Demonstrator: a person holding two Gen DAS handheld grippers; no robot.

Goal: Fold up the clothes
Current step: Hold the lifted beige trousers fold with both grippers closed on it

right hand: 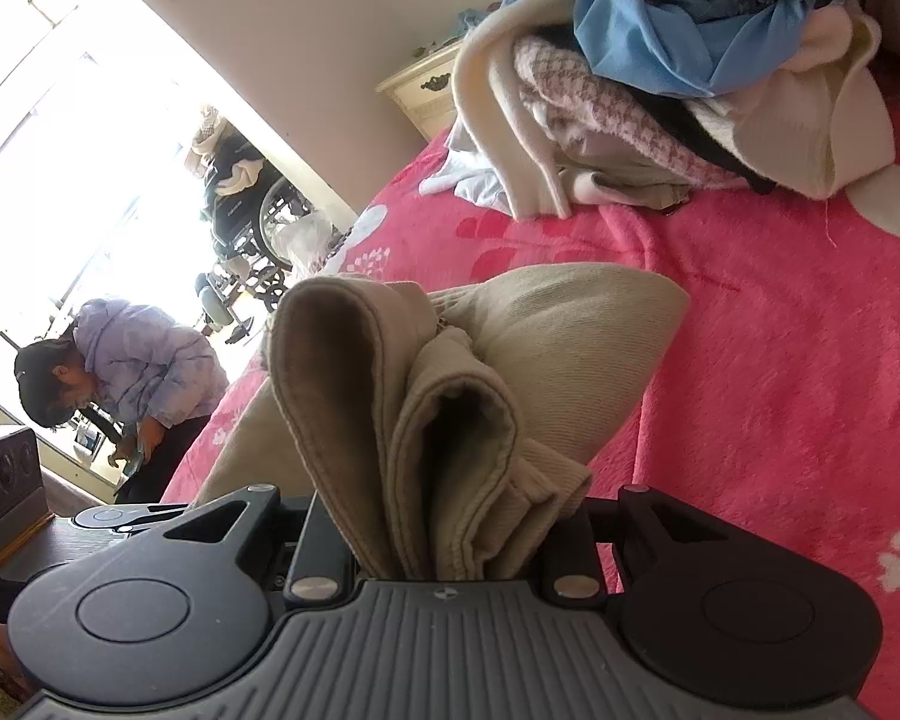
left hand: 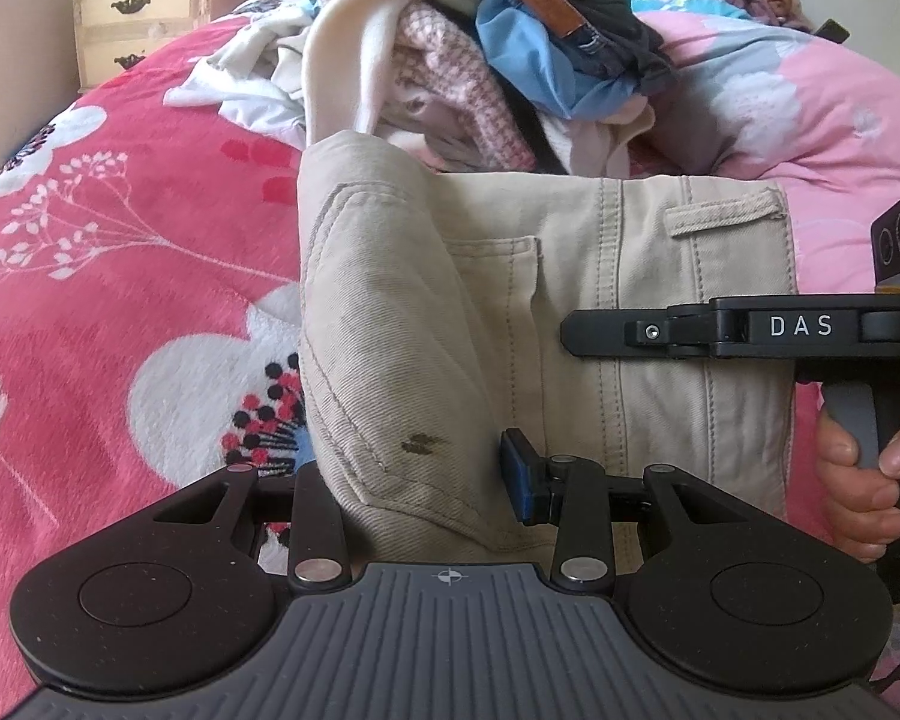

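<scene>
Left wrist view: the left gripper (left hand: 414, 474) is clamped on a thick fold of the khaki trousers (left hand: 570, 276), which fill the middle of the frame, pocket side up, on the pink blanket (left hand: 120, 276). Its blue pad (left hand: 519, 474) shows at the cloth's right side. The right gripper (left hand: 750, 333) reaches in from the right edge, a hand (left hand: 864, 480) on its handle. A pile of clothes (left hand: 480, 60) lies at upper centre, a nightstand (left hand: 144, 18) at upper left.

Right wrist view: the right gripper (right hand: 450, 528) pinches bunched trouser layers (right hand: 438, 420) rising at lower centre. The pile (right hand: 660, 90) is at upper right; a person (right hand: 132, 372) bends at left.
</scene>
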